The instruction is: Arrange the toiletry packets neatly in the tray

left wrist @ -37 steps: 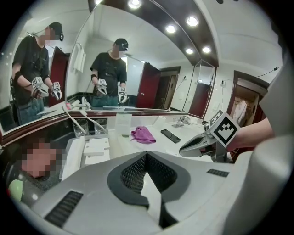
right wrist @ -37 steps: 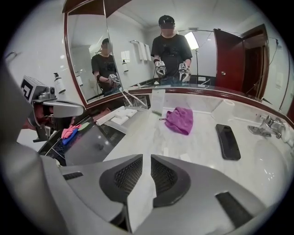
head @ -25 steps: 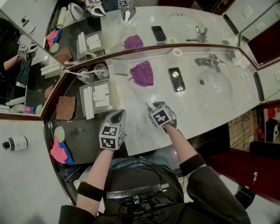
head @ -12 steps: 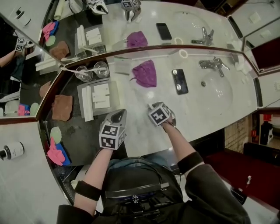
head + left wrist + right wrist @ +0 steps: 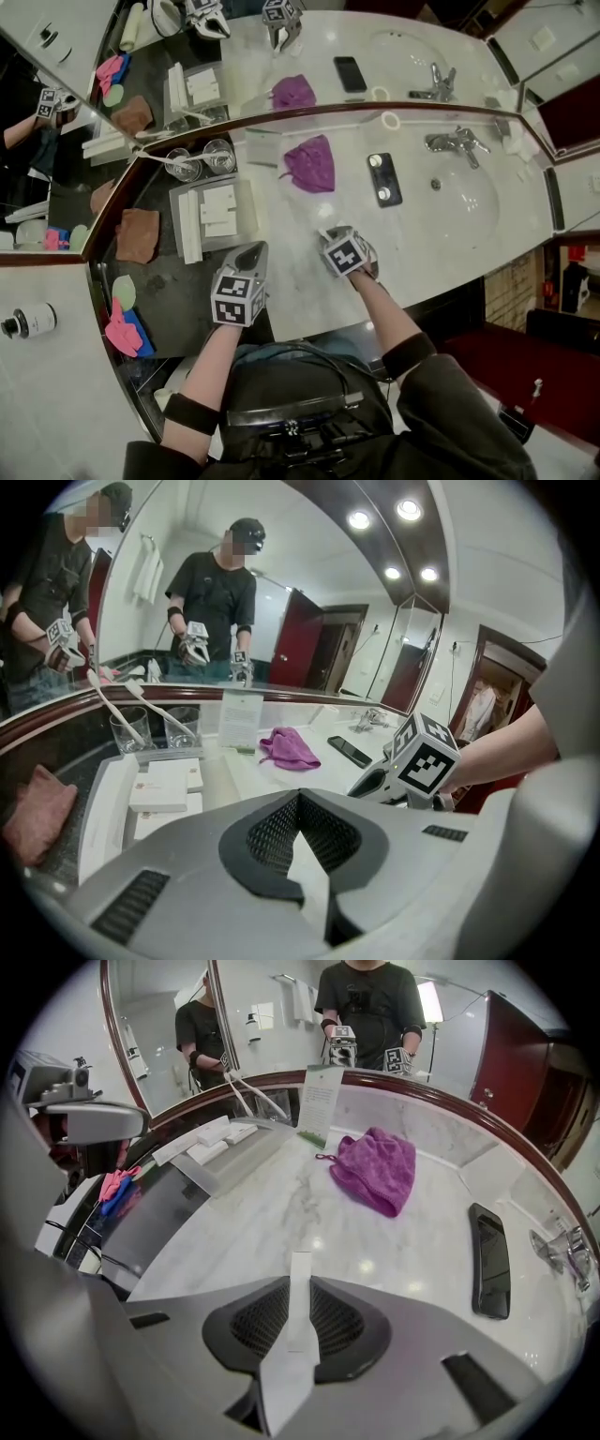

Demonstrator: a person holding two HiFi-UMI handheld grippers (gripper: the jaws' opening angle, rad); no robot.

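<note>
Toiletry packet point(image 5: 300, 1269): one thin white one stands on edge between the jaws of the right gripper point(image 5: 302, 1290). Those jaws have just been closing and now pinch it at a narrow gap, with its far end jutting past the fingertips. The left gripper point(image 5: 300, 808) has its jaws pressed fully together. It sits just to the left of the right gripper, the two near each other but apart, over the marble counter point(image 5: 300, 281).

The tray point(image 5: 249, 210) lies ahead of the left gripper and a little to its left, near it. Three more white packets can be counted in it. One long narrow packet point(image 5: 190, 228) runs along the side farthest from the right gripper. Two flat squarish packets point(image 5: 217, 198) lie next to each other beside that one.

Beyond the tray, farther from the left gripper, stand two drinking glasses point(image 5: 187, 166), side by side. One purple cloth point(image 5: 312, 161) lies ahead of the right gripper, well apart from it. One black phone point(image 5: 381, 178) lies ahead of that gripper and to its right. One brown cloth point(image 5: 141, 234) lies left of the tray, on the dark part of the counter.
</note>
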